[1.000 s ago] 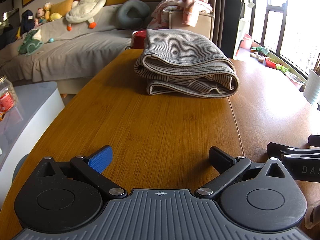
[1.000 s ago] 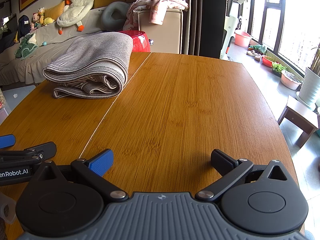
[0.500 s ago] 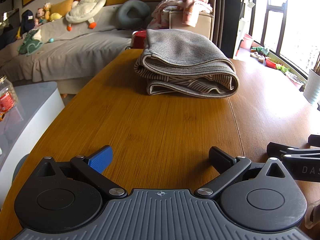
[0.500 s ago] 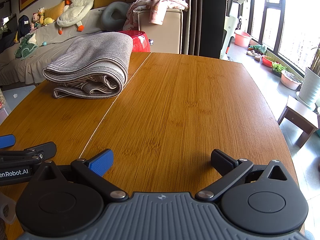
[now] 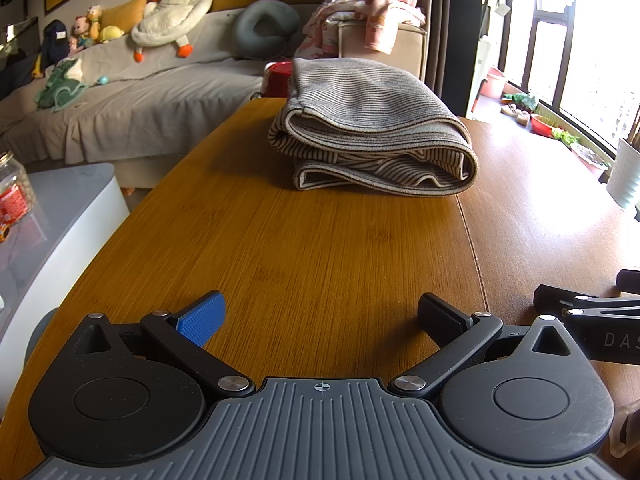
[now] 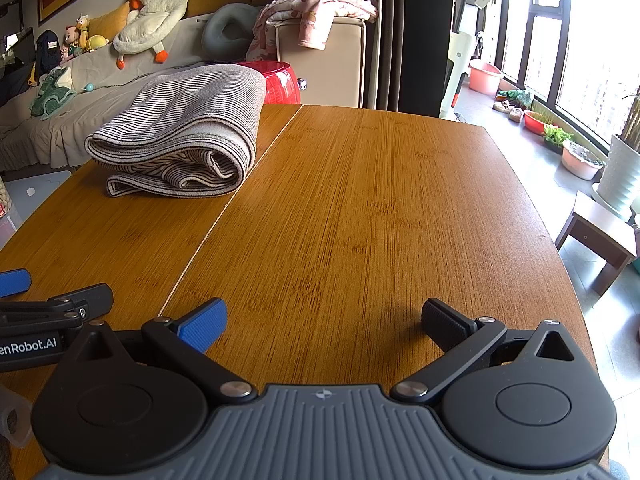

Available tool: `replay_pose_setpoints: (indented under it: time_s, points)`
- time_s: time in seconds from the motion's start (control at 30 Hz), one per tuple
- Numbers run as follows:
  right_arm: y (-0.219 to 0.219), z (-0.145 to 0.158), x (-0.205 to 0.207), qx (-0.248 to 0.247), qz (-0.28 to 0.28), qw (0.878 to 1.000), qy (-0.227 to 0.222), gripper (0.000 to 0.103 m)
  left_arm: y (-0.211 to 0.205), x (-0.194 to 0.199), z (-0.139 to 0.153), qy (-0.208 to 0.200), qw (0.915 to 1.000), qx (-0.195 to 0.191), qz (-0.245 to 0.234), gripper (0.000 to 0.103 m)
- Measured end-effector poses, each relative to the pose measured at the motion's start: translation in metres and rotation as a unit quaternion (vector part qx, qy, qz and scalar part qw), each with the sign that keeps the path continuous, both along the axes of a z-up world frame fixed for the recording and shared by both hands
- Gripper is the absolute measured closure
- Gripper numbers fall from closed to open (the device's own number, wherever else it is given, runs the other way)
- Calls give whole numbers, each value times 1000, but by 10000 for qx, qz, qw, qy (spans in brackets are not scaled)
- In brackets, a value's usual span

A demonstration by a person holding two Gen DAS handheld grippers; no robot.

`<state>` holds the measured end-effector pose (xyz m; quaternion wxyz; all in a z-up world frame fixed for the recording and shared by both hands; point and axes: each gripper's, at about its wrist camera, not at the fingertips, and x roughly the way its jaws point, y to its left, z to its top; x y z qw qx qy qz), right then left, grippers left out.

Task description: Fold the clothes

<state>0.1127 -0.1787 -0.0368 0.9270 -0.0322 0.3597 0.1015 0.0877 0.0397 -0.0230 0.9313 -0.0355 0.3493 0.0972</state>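
Left gripper [image 5: 320, 316]: jaws spread wide, nothing between them, only bare desk [image 5: 304, 248] under the gap. Right gripper [image 6: 324, 318]: same, jaws released and empty, one blue pad and one black pad each.

Grippers sit side by side near the front edge of the desk. Left view catches the right gripper's side at the frame edge, lettering cut off at "DAS". Right view catches the left gripper's side, lettering reads "enRobot.AI", start clipped.

Folded striped garment [image 5: 372, 132] lies on the far part of the desk, well apart from both grippers, just left of the seam [image 6: 224, 212] between the two desk panels. Its rolled fold faces right.

Only in the left view: a jar with a red label [image 5: 12, 196], print too small to read, on a low grey table [image 5: 72, 208].

Only in the right view: small wooden stool [image 6: 600, 240], white ribbed planter [image 6: 622, 176], pink basin [image 6: 486, 76] on the floor by the windows.

Both views: sofa [image 5: 140, 100] with a plush duck [image 5: 172, 12], red tub [image 6: 280, 82] behind the desk.
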Motion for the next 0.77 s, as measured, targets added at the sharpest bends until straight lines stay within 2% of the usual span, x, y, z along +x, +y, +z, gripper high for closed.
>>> replay_pose_setpoints:
  time_s: [0.77]
  points:
    - [-1, 1, -2, -7, -29, 10000, -6, 0, 2, -2, 1, -52, 9999, -83, -31, 0]
